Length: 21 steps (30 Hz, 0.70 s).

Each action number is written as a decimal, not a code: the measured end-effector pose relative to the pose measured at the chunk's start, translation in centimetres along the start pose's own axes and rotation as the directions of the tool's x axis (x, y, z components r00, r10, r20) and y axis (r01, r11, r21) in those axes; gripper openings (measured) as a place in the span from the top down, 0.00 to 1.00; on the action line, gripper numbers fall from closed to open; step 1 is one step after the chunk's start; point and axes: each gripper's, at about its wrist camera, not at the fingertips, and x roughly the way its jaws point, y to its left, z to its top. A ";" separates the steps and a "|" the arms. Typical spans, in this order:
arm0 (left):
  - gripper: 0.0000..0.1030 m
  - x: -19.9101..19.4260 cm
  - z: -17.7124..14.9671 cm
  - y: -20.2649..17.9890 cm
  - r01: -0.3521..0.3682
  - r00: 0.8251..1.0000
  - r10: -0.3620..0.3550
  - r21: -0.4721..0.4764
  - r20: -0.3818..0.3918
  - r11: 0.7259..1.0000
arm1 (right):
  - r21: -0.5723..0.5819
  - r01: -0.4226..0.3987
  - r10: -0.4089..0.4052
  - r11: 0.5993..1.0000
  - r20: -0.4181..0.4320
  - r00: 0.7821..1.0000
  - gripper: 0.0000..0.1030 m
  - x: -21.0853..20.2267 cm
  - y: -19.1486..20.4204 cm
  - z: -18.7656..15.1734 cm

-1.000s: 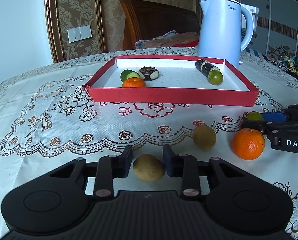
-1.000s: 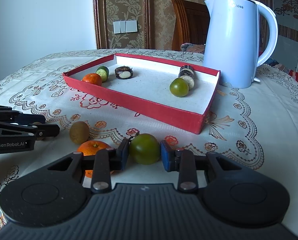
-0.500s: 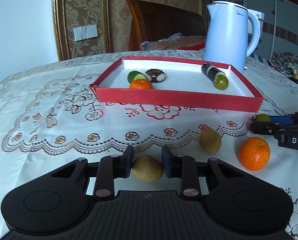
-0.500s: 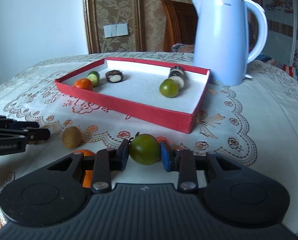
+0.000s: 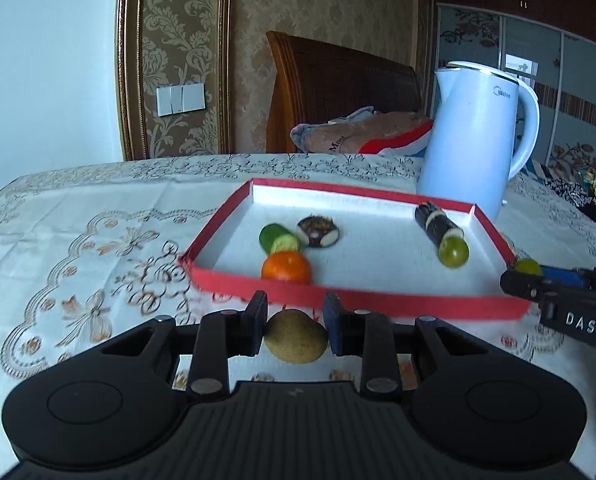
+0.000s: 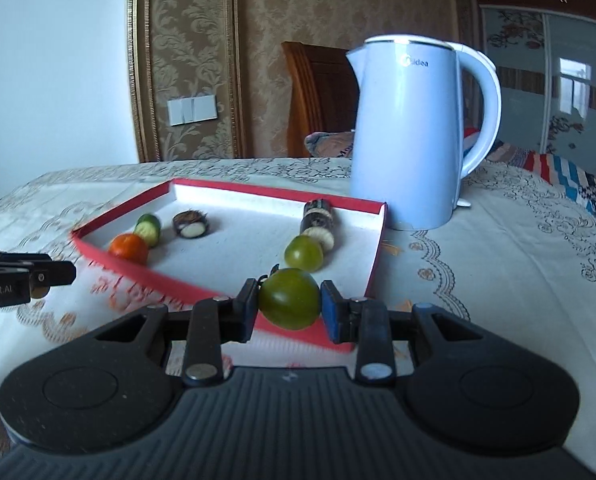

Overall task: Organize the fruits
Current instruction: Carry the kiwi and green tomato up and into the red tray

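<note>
Lace-patterned cloth covers the table [image 5: 98, 216], with damask wallpaper behind. On it, the left gripper [image 5: 296, 330] pinches a brown kiwi-like fruit [image 5: 296, 336] just before the near edge of the red tray [image 5: 377, 300], and the right gripper [image 6: 289, 300] clamps a green tomato [image 6: 289, 298] over the tray's near right corner. Inside the tray, an orange [image 5: 286, 266], a cucumber piece [image 5: 278, 238] and a dark halved fruit [image 5: 317, 232] cluster at the left; a dark roll [image 5: 437, 222] touches another green fruit [image 5: 453, 251] along the right edge. A pale blue kettle [image 6: 409, 132] stands beyond the far right corner.
</note>
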 end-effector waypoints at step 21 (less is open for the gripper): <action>0.71 8.2 2.4 -4.2 -0.057 0.998 0.057 0.058 -0.005 0.997 | 0.005 0.075 -0.074 0.997 -0.124 0.989 0.69 7.6 0.2 1.1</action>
